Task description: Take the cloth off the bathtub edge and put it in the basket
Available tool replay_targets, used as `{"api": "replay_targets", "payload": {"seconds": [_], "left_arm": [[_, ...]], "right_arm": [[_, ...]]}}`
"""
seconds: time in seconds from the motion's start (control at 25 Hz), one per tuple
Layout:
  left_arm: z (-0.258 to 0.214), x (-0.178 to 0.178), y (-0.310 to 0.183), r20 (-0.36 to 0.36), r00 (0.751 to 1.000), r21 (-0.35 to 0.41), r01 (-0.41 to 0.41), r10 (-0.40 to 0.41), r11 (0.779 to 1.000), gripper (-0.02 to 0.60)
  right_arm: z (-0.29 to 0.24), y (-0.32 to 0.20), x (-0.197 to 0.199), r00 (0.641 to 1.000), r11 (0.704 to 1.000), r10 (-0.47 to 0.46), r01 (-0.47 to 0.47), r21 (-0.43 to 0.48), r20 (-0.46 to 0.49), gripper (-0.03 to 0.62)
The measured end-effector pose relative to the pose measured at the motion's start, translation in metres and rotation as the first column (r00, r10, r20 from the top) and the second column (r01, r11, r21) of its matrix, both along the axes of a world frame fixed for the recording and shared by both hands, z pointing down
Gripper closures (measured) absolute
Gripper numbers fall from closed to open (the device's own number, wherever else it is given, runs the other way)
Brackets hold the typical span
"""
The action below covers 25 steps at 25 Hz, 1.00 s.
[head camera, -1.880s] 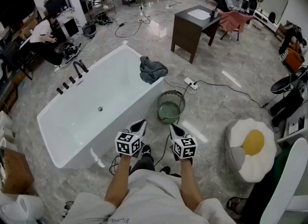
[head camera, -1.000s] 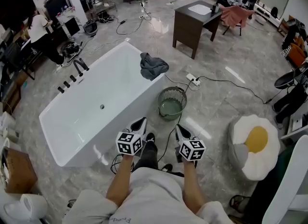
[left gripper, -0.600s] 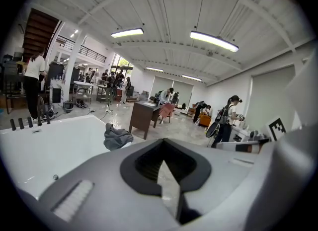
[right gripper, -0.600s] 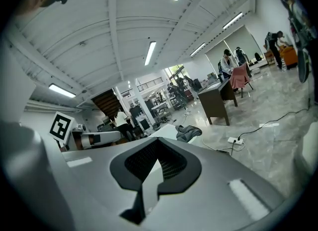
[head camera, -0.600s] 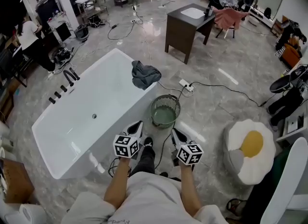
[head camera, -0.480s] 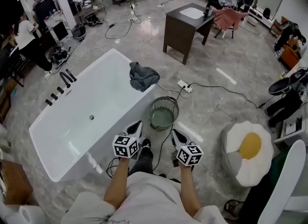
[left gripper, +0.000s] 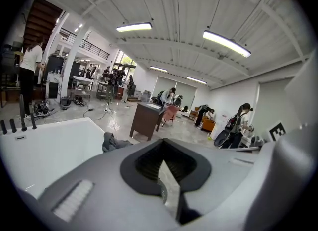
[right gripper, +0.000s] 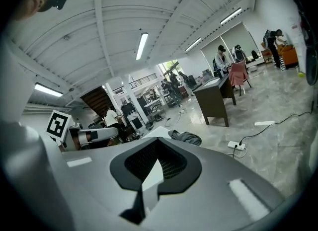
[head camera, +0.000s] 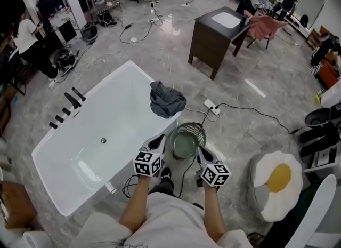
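Observation:
A crumpled grey cloth [head camera: 166, 100] lies draped over the far right edge of the white bathtub [head camera: 80, 135]. It also shows as a small grey heap [left gripper: 113, 141] in the left gripper view and as a grey heap [right gripper: 186, 137] in the right gripper view. A round green wire basket [head camera: 187, 140] stands on the floor just right of the tub, below the cloth. My left gripper [head camera: 158, 142] is shut and empty, beside the tub's near right rim. My right gripper [head camera: 201, 151] is shut and empty, at the basket's near right side.
A power strip [head camera: 211, 106] with a black cable lies on the marble floor beyond the basket. A dark wooden table [head camera: 219, 25] stands farther off. A fried-egg cushion [head camera: 277, 180] sits on the right. Black taps [head camera: 66, 106] line the tub's left edge. People work at the room's edges.
The view has closed in: the tub, cloth and basket lie nearer to me, and both grippers now sit beside the basket. Both stayed shut.

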<state>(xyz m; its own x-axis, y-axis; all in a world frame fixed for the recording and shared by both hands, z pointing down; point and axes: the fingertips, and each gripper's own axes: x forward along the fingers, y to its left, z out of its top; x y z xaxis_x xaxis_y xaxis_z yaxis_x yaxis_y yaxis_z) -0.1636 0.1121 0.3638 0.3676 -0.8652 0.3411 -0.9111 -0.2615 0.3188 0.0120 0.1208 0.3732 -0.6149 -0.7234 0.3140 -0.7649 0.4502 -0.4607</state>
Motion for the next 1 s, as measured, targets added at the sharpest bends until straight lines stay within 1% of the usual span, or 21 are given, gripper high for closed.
{"api": "replay_targets", "payload": {"seconds": [0.12, 0.24, 0.4, 0.6, 0.8, 0.88, 1.0], "left_arm": [[-0.002, -0.027, -0.031, -0.006, 1.0, 0.008, 0.015, -0.014, 1.0, 0.524], [0.002, -0.054, -0.051, -0.022, 0.999, 0.002, 0.049, -0.049, 0.999, 0.524], [0.018, -0.072, -0.063, -0.046, 0.996, -0.031, 0.078, -0.08, 0.996, 0.525], [0.023, -0.077, -0.076, -0.07, 0.99, -0.048, 0.116, -0.119, 0.992, 0.525], [0.027, -0.077, -0.083, -0.077, 0.98, -0.066, 0.177, -0.182, 0.982, 0.525], [0.03, -0.074, -0.083, -0.071, 0.975, -0.077, 0.203, -0.209, 0.976, 0.525], [0.031, -0.06, -0.087, -0.057, 0.969, -0.089, 0.235, -0.24, 0.968, 0.525]], "right_arm": [[-0.001, -0.034, -0.025, 1.0, 1.0, -0.023, 0.023, 0.01, -0.002, 0.594], [-0.001, -0.06, -0.047, 0.999, 0.999, -0.049, 0.049, 0.008, 0.011, 0.594], [0.0, -0.083, -0.064, 0.997, 0.997, -0.08, 0.08, 0.009, -0.012, 0.594], [0.003, -0.102, -0.069, 0.993, 0.994, -0.111, 0.111, 0.005, -0.041, 0.594], [0.015, -0.115, -0.077, 0.979, 0.981, -0.192, 0.191, -0.015, -0.066, 0.594], [0.016, -0.121, -0.075, 0.972, 0.975, -0.223, 0.222, -0.015, -0.07, 0.594], [0.013, -0.136, -0.062, 0.964, 0.966, -0.257, 0.258, -0.005, -0.071, 0.594]]}}
